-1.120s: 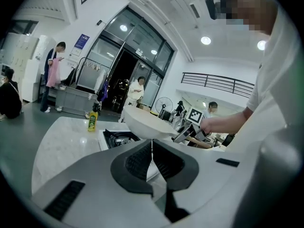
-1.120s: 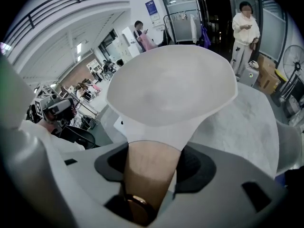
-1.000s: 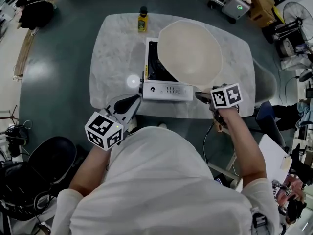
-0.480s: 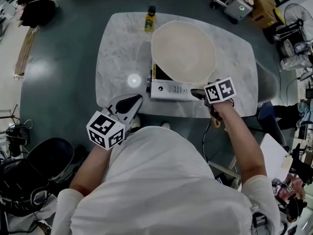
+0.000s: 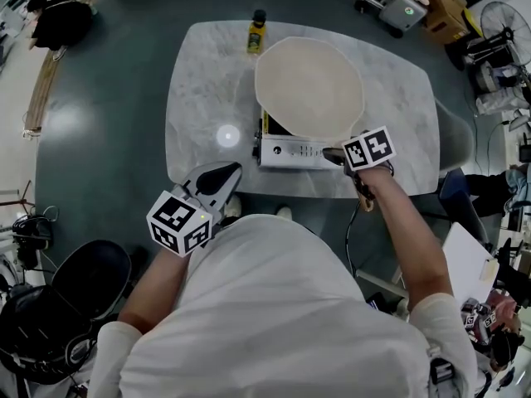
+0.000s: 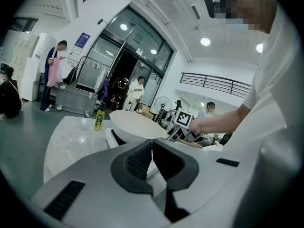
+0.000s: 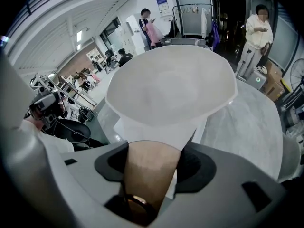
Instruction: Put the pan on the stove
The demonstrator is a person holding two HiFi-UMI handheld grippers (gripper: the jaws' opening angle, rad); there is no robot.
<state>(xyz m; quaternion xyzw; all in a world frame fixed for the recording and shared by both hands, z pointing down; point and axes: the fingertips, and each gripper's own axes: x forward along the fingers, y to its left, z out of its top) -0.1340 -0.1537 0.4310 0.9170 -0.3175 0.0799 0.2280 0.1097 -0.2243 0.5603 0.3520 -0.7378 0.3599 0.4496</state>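
A wide cream pan (image 5: 309, 88) hangs over the white portable stove (image 5: 292, 150) in the middle of the marble table (image 5: 199, 89), covering most of the stove's black top. My right gripper (image 5: 338, 155) is shut on the pan's brown wooden handle (image 7: 151, 179), which fills the space between its jaws in the right gripper view; the pan's bowl (image 7: 171, 91) spreads out ahead. My left gripper (image 5: 222, 175) is at the table's near edge, left of the stove, its jaws shut with nothing between them. In the left gripper view the pan (image 6: 135, 125) shows above the stove.
A small yellow bottle (image 5: 256, 33) with a black cap stands at the table's far edge, just left of the pan. A power cord (image 5: 353, 222) hangs below the table's near edge. Chairs, bags and equipment ring the table on the floor.
The pan and my right gripper have shifted left and a little farther over the stove. The left gripper has barely moved.
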